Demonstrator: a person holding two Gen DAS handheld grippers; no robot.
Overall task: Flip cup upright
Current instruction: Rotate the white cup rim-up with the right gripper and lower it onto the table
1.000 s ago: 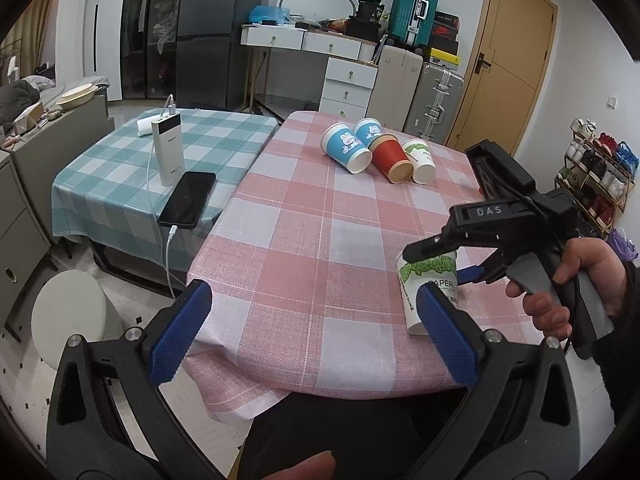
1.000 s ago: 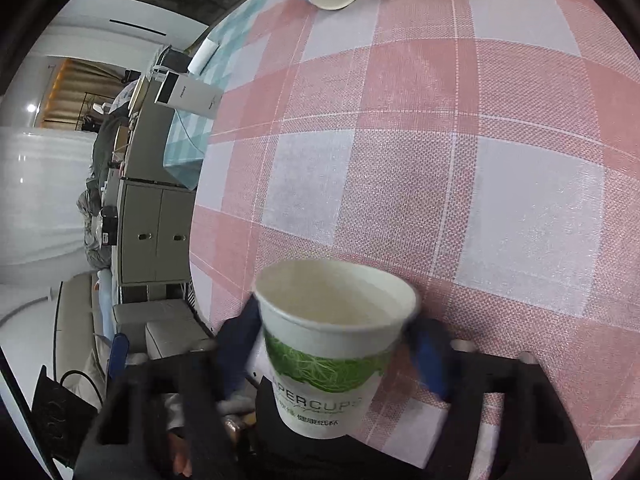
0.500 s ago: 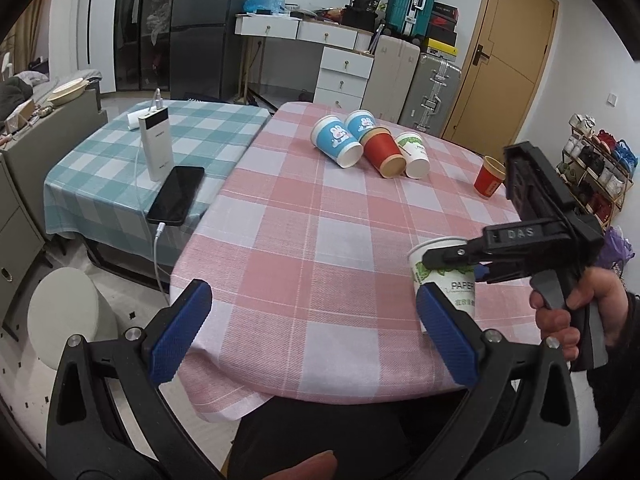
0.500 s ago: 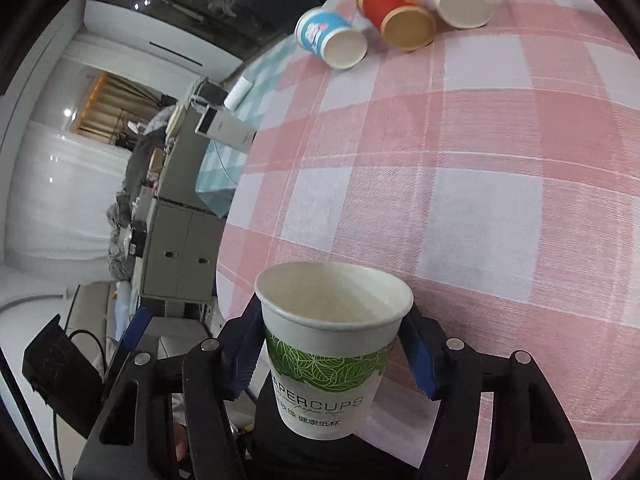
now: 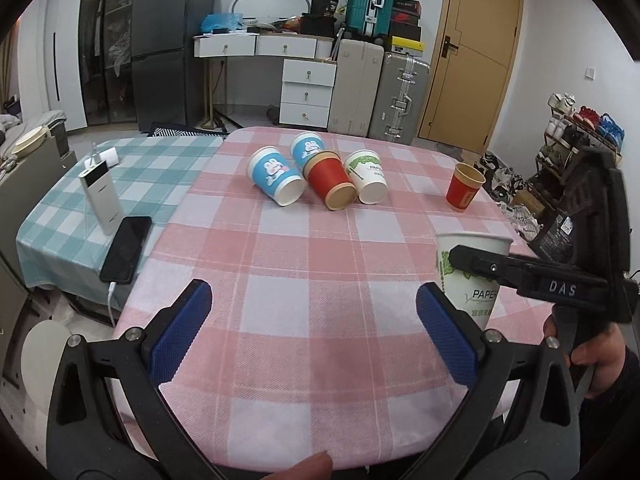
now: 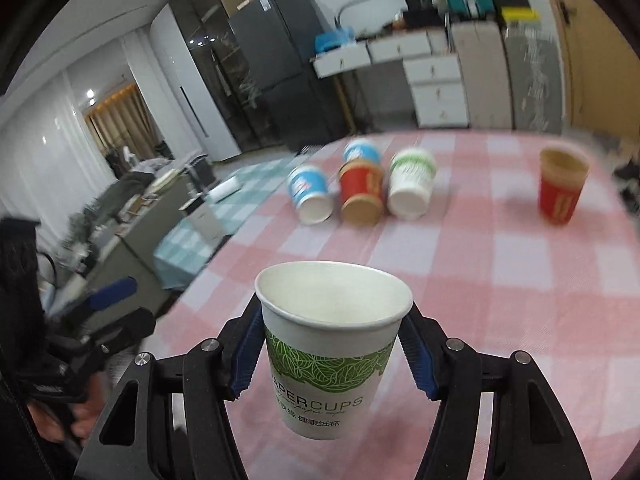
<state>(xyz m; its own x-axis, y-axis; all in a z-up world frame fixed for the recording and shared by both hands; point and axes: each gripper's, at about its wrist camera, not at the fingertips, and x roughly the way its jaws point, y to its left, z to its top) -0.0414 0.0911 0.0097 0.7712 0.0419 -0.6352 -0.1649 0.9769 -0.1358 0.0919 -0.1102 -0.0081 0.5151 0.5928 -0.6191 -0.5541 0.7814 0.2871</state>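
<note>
My right gripper (image 6: pixel 332 350) is shut on a white paper cup with a green leaf band (image 6: pixel 328 356), held upright with its mouth up, above the pink checked tablecloth (image 6: pixel 500 280). The same cup (image 5: pixel 468 276) shows at the right of the left wrist view, clamped in the right gripper (image 5: pixel 456 258). My left gripper (image 5: pixel 314 332) is open and empty over the near table edge. Several cups lie on their sides at the far end: two blue ones (image 5: pixel 276 176), a red one (image 5: pixel 332 184) and a white-green one (image 5: pixel 366 176). A red cup (image 5: pixel 464 186) stands upright at the right.
A table with a teal checked cloth (image 5: pixel 132 168) adjoins on the left, bearing a white power bank (image 5: pixel 100 196) and a black phone (image 5: pixel 127 248) on a cable. A white stool (image 5: pixel 40 344) stands low left. Drawers, suitcases and a door are behind.
My right gripper has rotated the white-green cup from tilted to upright and lifted it; its view swung from looking down at the cloth to looking level across the table. The left gripper stayed open.
</note>
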